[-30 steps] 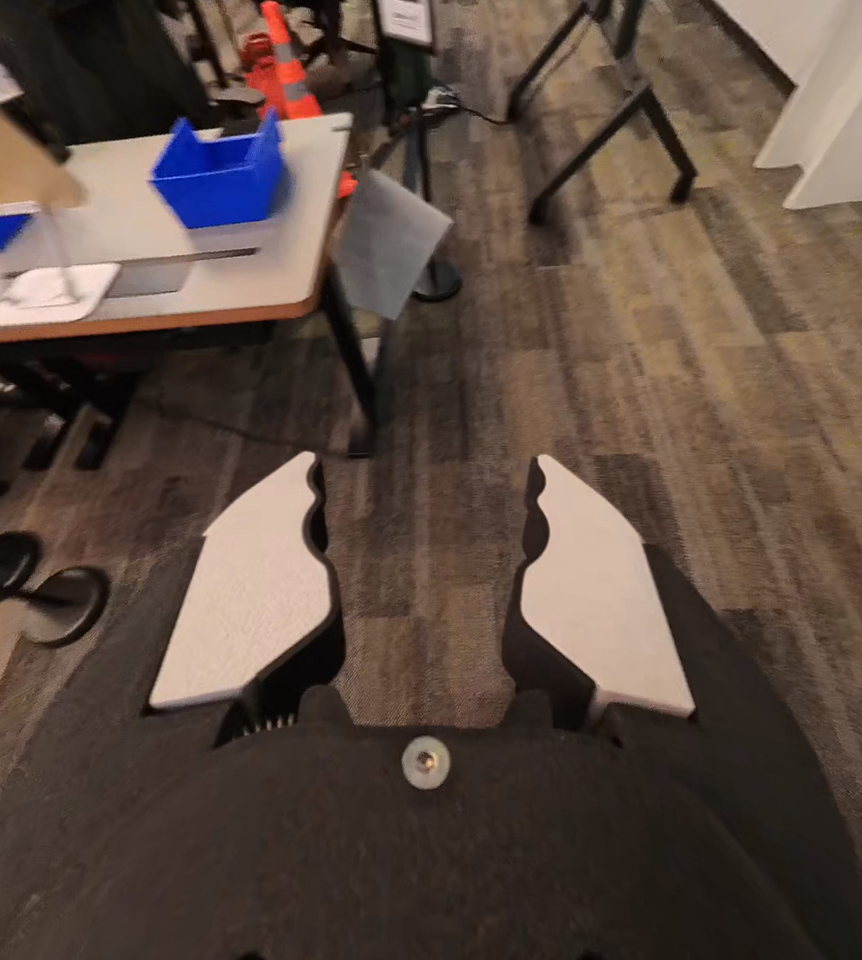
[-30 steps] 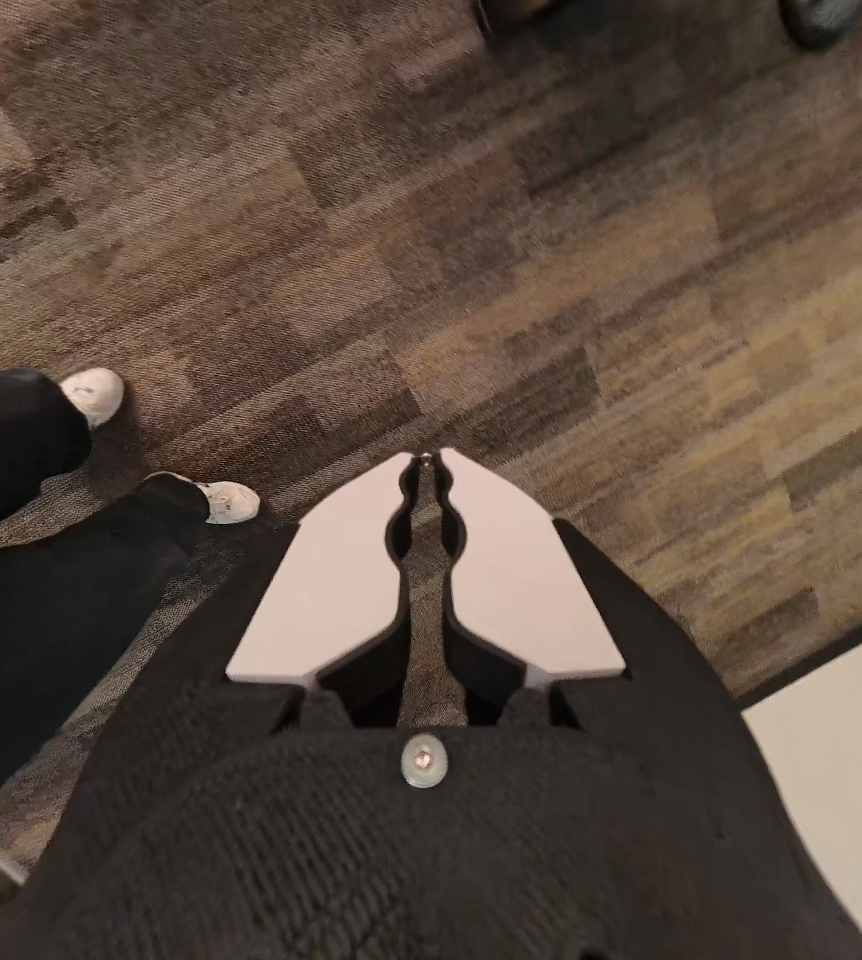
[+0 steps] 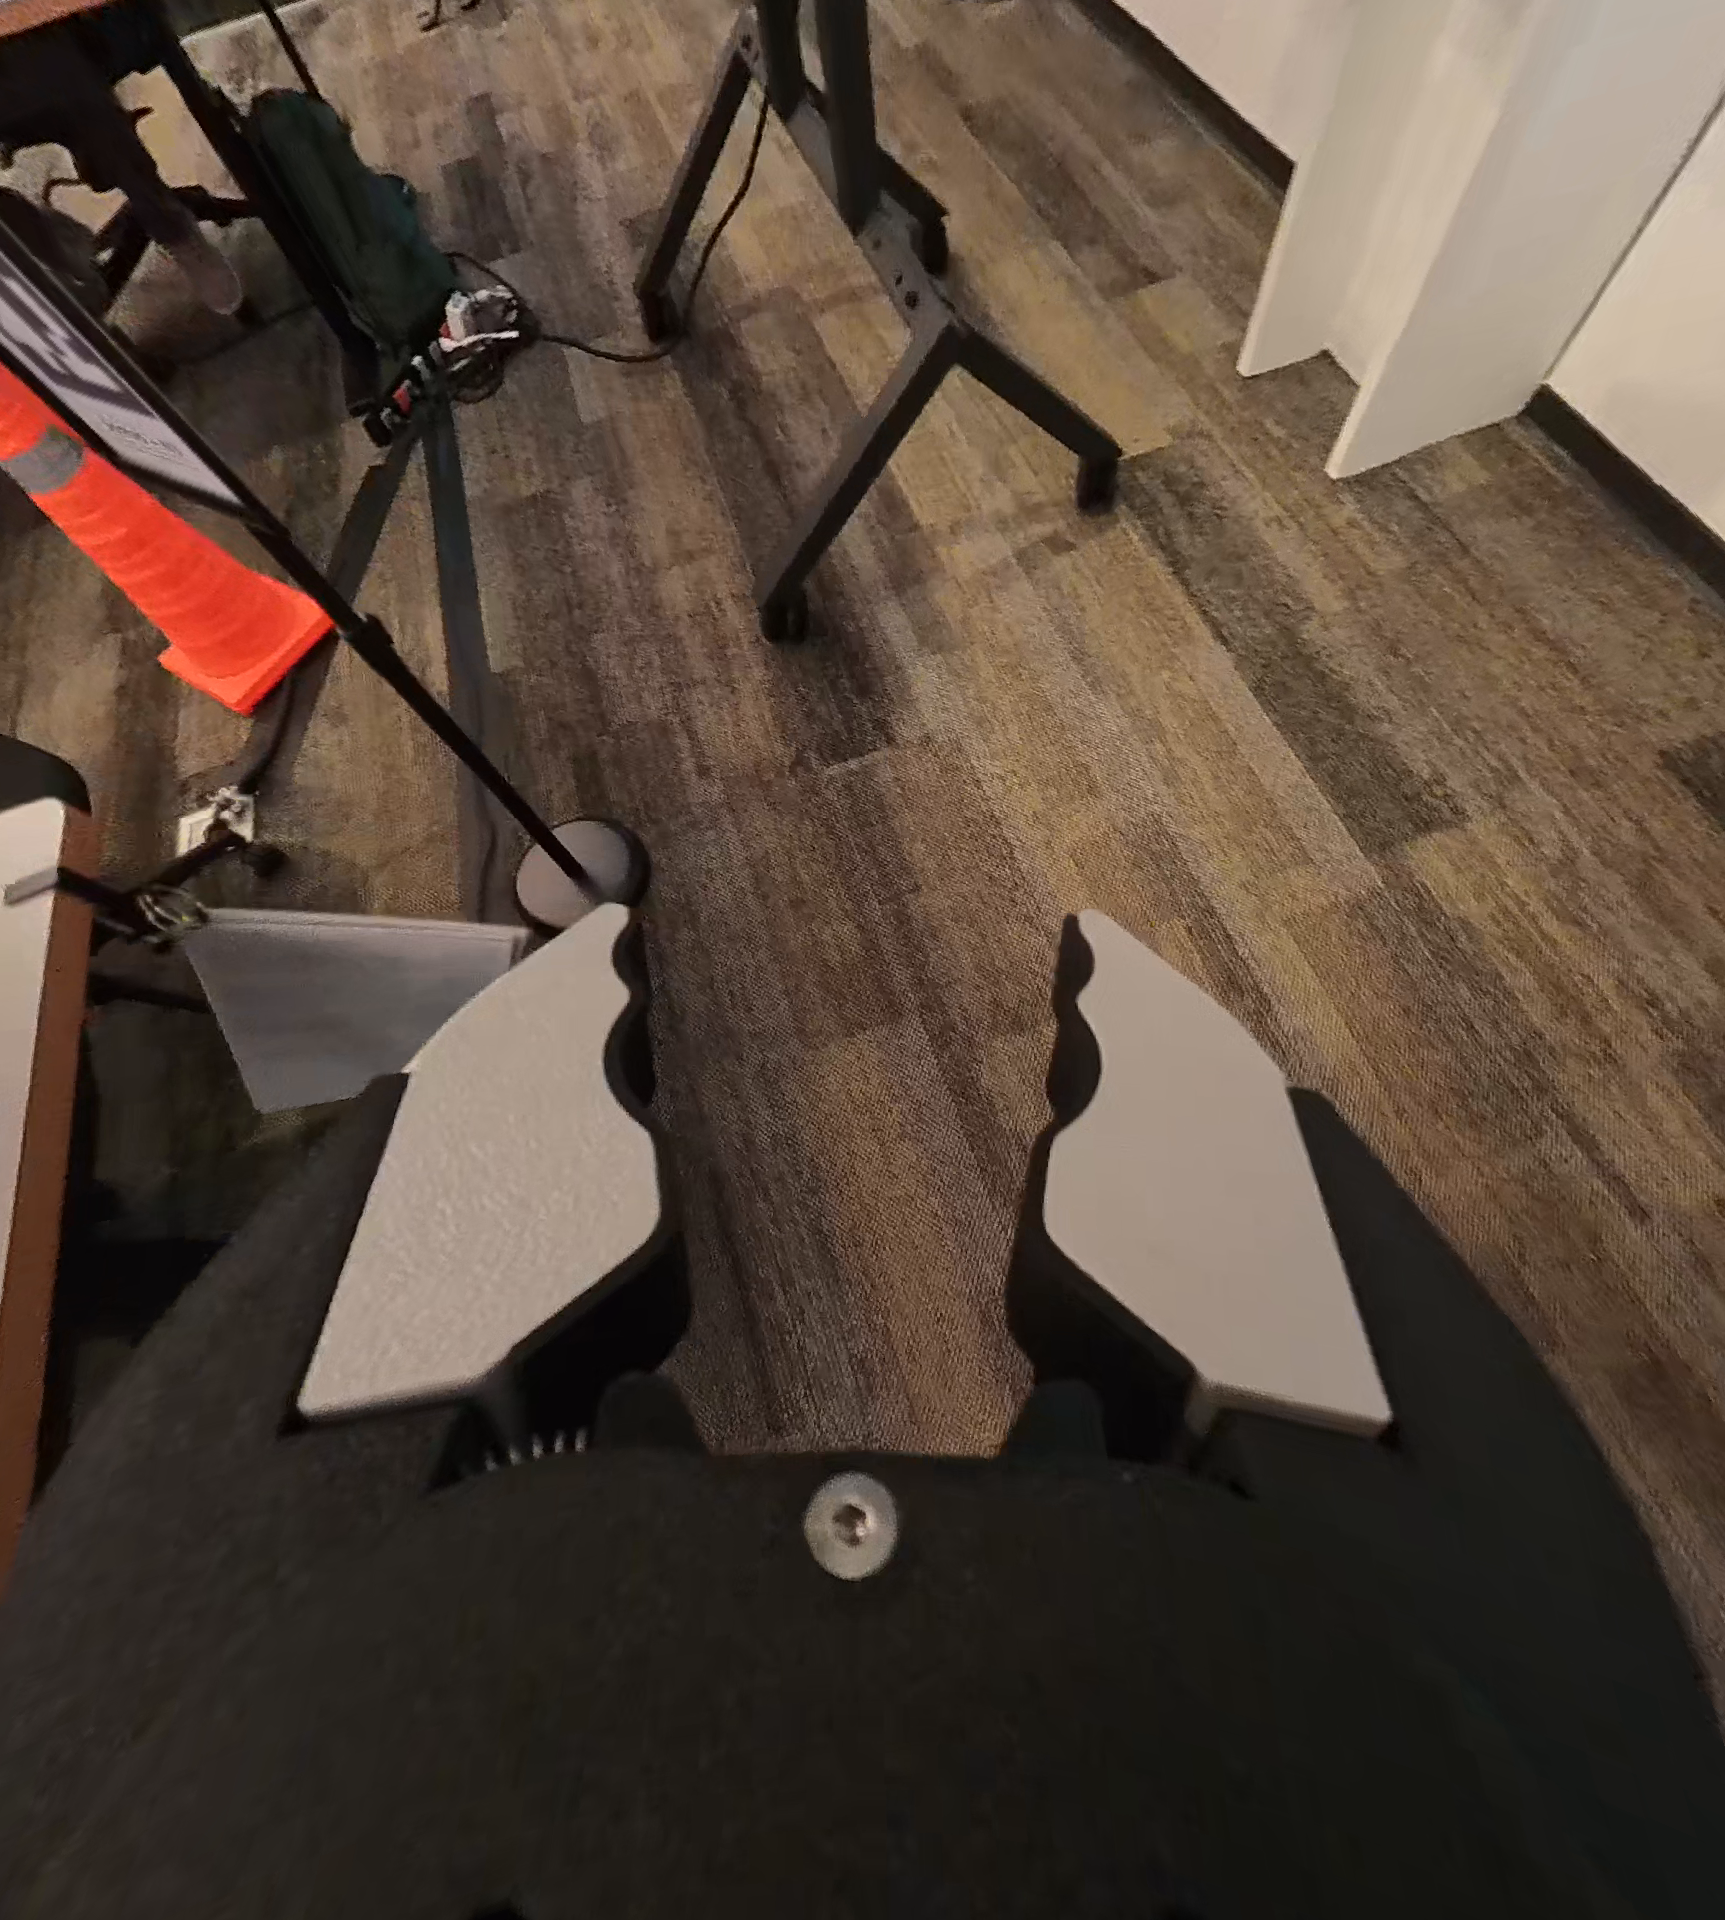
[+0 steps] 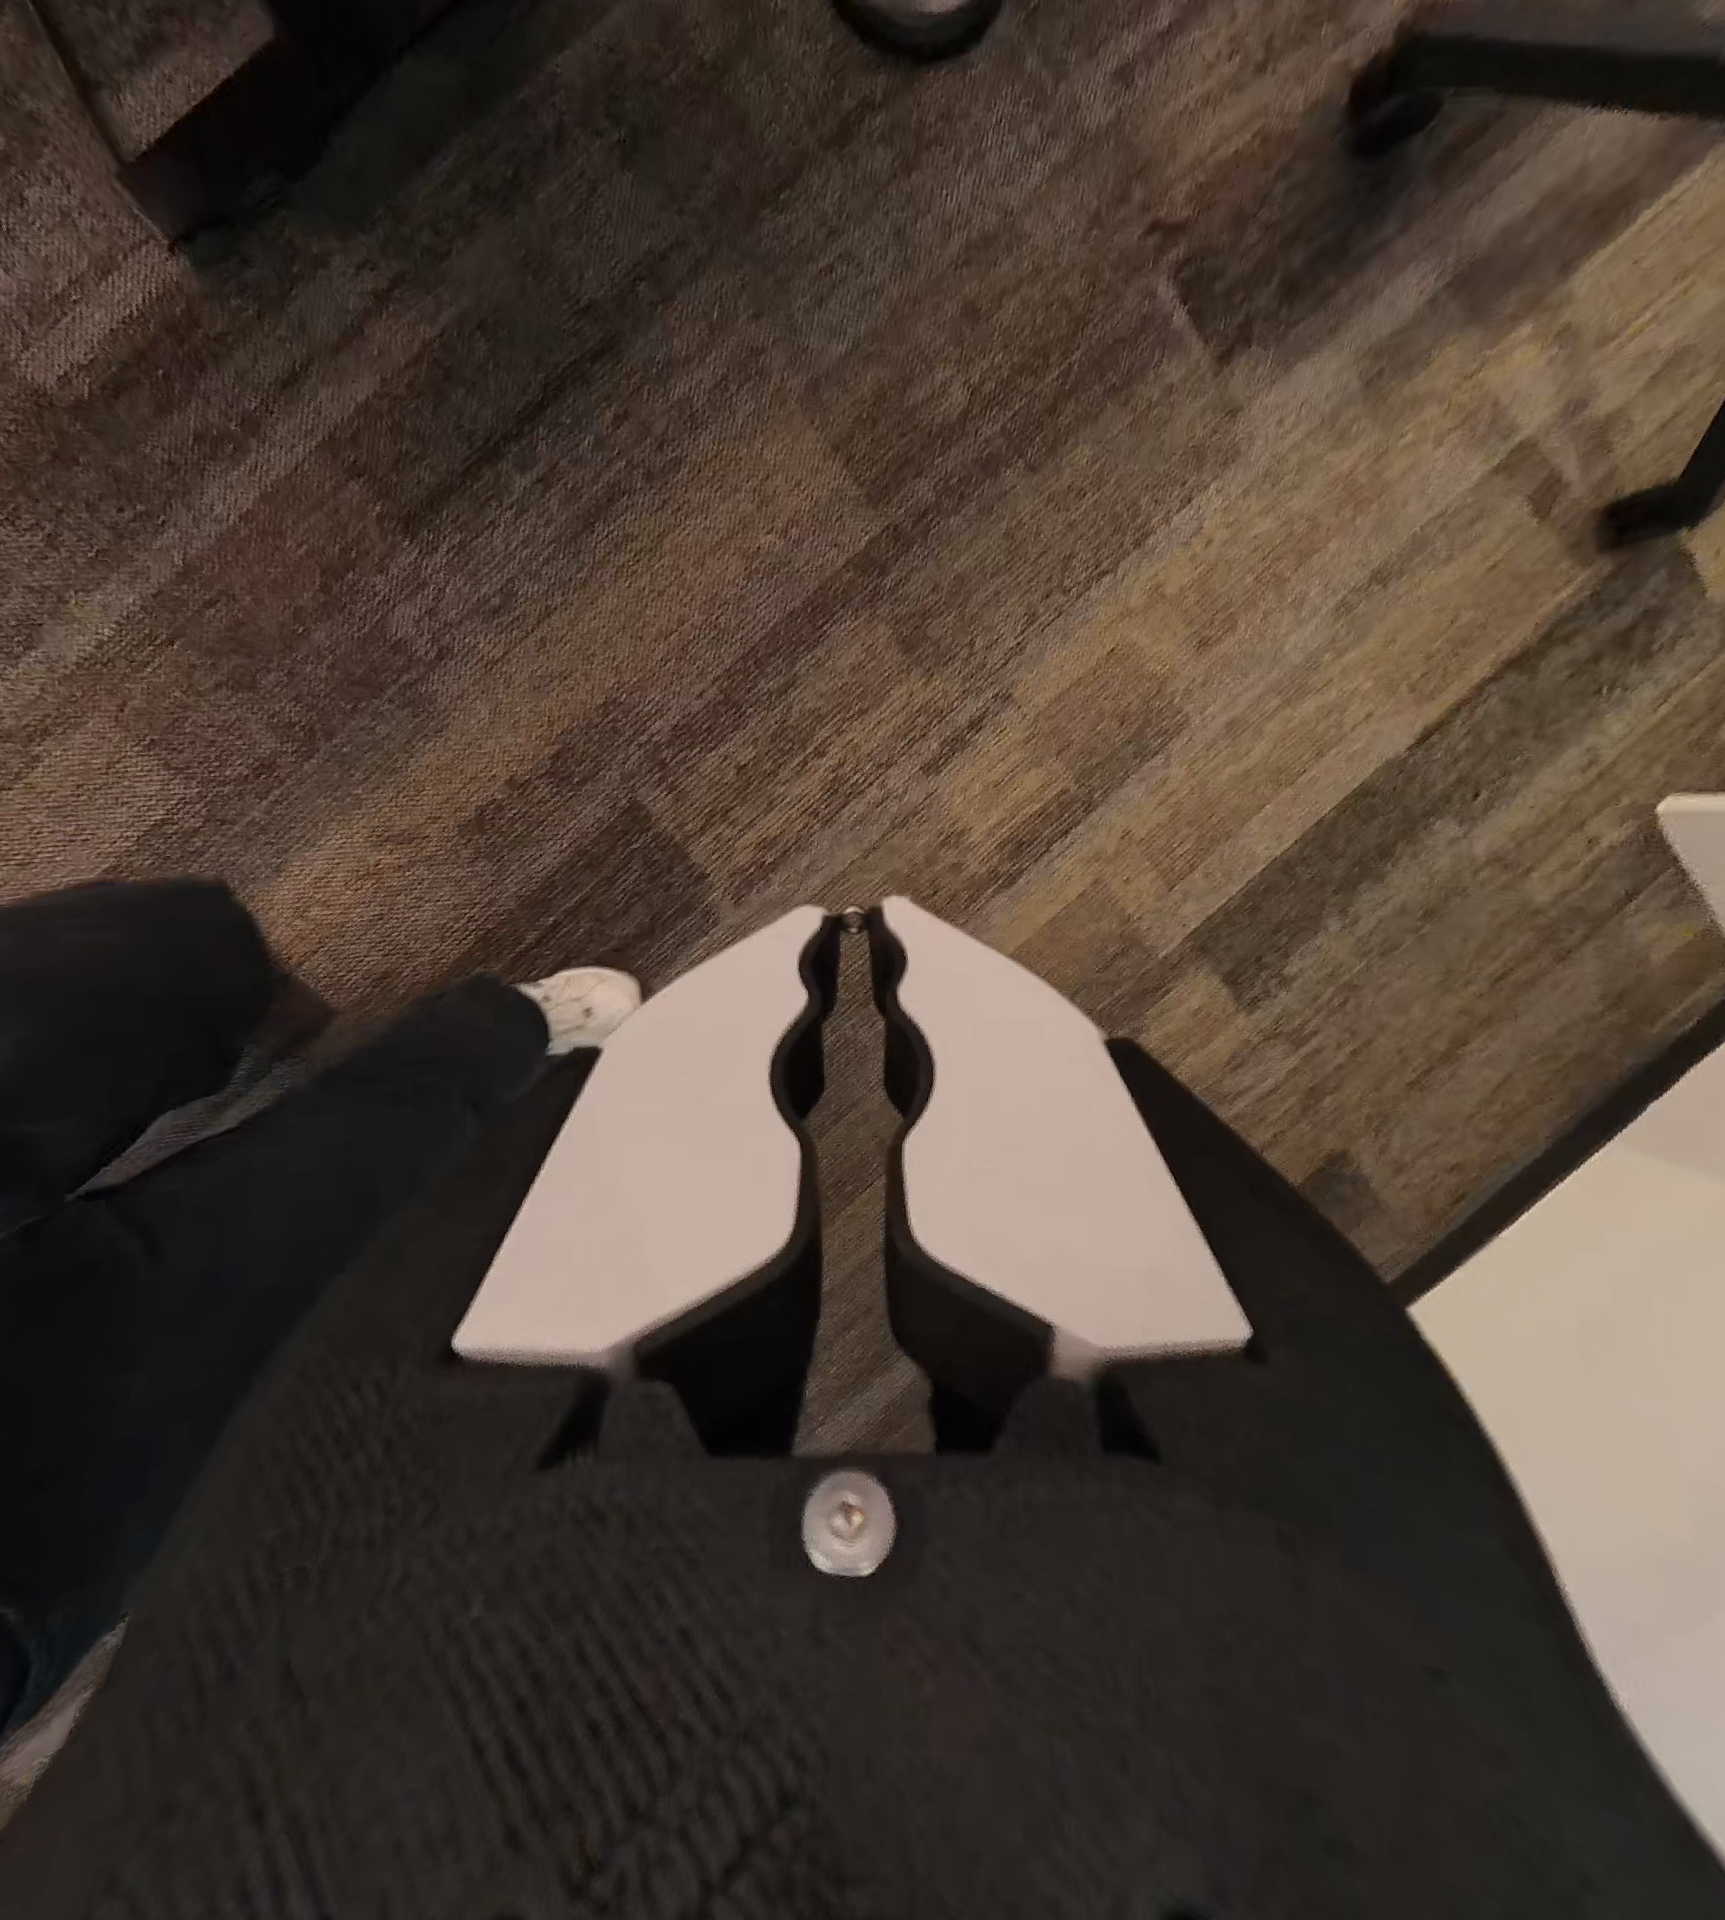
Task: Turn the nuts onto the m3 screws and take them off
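Pinched at the very tips of the right gripper (image 4: pixel 852 914) is a tiny metallic piece (image 4: pixel 852 915), silvery and rounded, too small to tell whether it is a nut or a screw. The white fingers (image 4: pixel 671 1143) are drawn nearly together around it, with only a narrow wavy slit between them. It hangs above the carpet (image 4: pixel 837 520), a patchwork of brown, grey and tan rectangles. Beside the gripper are a person's dark trouser leg (image 4: pixel 162 1195) and white shoe (image 4: pixel 583 997); a white wall (image 4: pixel 1616 1351) runs along the right.

The left gripper (image 3: pixel 850 925) is spread wide and holds nothing, aimed at the same carpet. Past it stand black table legs (image 3: pixel 879 436), an orange traffic cone (image 3: pixel 131 540), a stand's round base (image 3: pixel 577 873) and a table edge (image 3: pixel 27 1143) at the left.
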A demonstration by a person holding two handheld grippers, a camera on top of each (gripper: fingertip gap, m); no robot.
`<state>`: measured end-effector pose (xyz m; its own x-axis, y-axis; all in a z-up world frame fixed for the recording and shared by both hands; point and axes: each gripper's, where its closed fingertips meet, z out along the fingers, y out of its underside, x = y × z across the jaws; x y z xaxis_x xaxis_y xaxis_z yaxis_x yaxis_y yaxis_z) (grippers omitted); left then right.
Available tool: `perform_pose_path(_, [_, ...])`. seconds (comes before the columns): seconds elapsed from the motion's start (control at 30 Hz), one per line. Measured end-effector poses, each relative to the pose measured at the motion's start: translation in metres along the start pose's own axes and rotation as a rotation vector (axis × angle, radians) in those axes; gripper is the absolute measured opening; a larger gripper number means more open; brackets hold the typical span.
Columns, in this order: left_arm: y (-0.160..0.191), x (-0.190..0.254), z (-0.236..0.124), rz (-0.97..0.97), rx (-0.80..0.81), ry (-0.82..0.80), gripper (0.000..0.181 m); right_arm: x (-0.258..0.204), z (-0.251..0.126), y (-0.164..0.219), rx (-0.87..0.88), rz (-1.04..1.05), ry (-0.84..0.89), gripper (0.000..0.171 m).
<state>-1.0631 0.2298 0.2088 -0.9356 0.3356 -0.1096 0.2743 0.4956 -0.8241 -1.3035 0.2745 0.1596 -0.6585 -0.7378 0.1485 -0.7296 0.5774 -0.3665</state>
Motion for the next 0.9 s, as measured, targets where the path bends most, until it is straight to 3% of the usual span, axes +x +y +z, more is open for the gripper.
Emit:
perform_pose_path(0.4, [-0.142,-0.098,0.267,-0.039,-0.005,0.019,0.076,0.239,0.102,-0.217,-0.004,-0.153,0.026,0.007])
perform_pose_path(0.73, [-0.271,-0.225,0.468,-0.033,-0.042,-0.067,0.077,0.405,0.184,-0.427,0.079,-0.215,-0.052,0.007])
perform_pose_path(0.9, [-0.327,-0.303,0.546,-0.117,-0.035,-0.189,0.077,0.48,0.231,-0.539,0.126,-0.314,-0.091,0.007])
